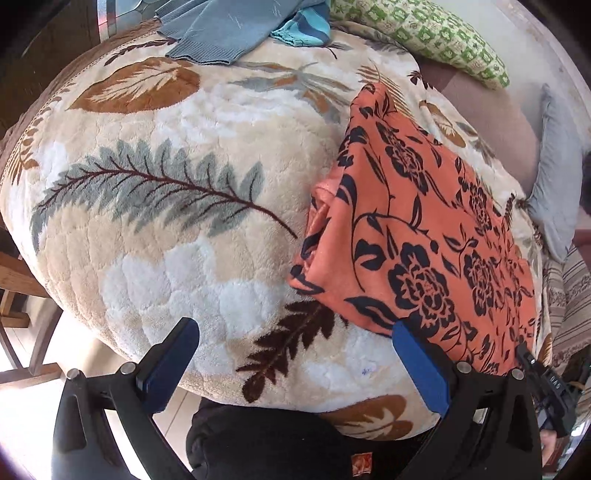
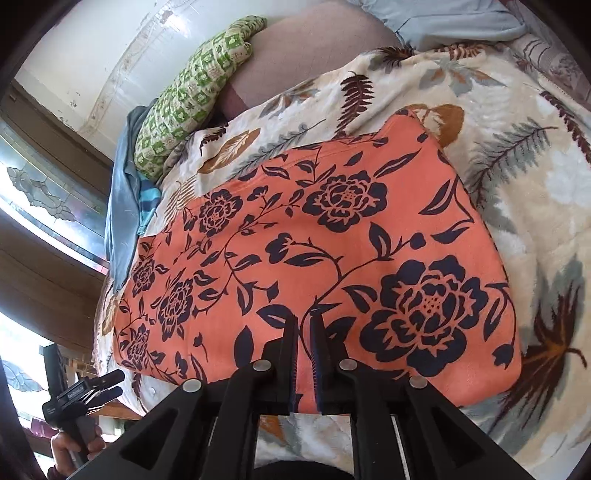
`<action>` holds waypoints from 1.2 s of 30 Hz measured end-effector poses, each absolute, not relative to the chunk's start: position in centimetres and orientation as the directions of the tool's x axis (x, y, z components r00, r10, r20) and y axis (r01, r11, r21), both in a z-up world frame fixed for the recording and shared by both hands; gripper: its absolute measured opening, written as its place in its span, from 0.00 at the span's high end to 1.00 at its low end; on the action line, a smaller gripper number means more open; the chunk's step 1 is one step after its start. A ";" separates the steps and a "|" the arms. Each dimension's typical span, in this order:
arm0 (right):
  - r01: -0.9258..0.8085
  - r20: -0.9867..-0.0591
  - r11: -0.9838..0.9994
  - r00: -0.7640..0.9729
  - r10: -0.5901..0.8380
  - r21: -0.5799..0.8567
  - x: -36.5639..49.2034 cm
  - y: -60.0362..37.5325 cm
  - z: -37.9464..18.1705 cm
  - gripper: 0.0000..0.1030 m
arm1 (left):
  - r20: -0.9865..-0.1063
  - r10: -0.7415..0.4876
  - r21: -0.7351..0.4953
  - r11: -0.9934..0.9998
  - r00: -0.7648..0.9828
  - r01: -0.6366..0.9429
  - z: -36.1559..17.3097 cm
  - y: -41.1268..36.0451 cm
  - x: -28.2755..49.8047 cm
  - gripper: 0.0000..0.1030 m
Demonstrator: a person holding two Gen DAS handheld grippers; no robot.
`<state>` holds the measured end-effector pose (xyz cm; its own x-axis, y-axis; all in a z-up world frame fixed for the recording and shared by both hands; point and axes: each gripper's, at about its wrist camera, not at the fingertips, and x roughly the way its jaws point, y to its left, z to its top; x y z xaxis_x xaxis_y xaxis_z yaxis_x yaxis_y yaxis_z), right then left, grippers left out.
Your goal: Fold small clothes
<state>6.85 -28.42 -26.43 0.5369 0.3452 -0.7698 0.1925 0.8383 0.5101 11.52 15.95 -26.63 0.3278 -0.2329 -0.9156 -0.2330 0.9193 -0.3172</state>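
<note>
Blue-grey garment (image 1: pixel 218 29) cut off by frame edge.

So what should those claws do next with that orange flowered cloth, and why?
Probably set it aside and fetch the next piece. The orange floral garment already lies folded flat on the leaf-print blanket; the left claw is open and empty, the right claw shut just above it, while a blue-grey knit garment waits unfolded.

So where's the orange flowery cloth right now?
The folded orange floral cloth lies flat on the leaf-patterned fleece blanket, just ahead of the right tongs; in the left wrist view it sits on the right side.
</note>
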 end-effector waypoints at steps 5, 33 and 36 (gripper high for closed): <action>0.160 -0.765 0.854 0.545 0.342 0.496 6.5 -28.1 -28.9 0.92 | -0.905 -0.293 -0.377 0.889 0.308 -0.260 -28.1 15.1 13.4 0.00; 0.119 -0.727 0.844 0.578 0.370 0.524 5.9 -28.3 -29.4 0.92 | -0.811 -0.265 -0.428 0.876 0.521 -0.222 -26.0 13.5 13.7 0.83; 0.113 -0.720 0.839 0.582 0.378 0.532 5.8 -28.4 -29.5 0.92 | -0.787 -0.264 -0.407 0.902 0.558 -0.147 -23.5 12.0 13.6 0.83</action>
<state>5.81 -28.39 -29.47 0.5820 0.3783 -0.7198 0.1132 0.8389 0.5323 13.64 11.95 -23.52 0.5584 -0.2637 -0.7865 -0.1468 0.9017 -0.4066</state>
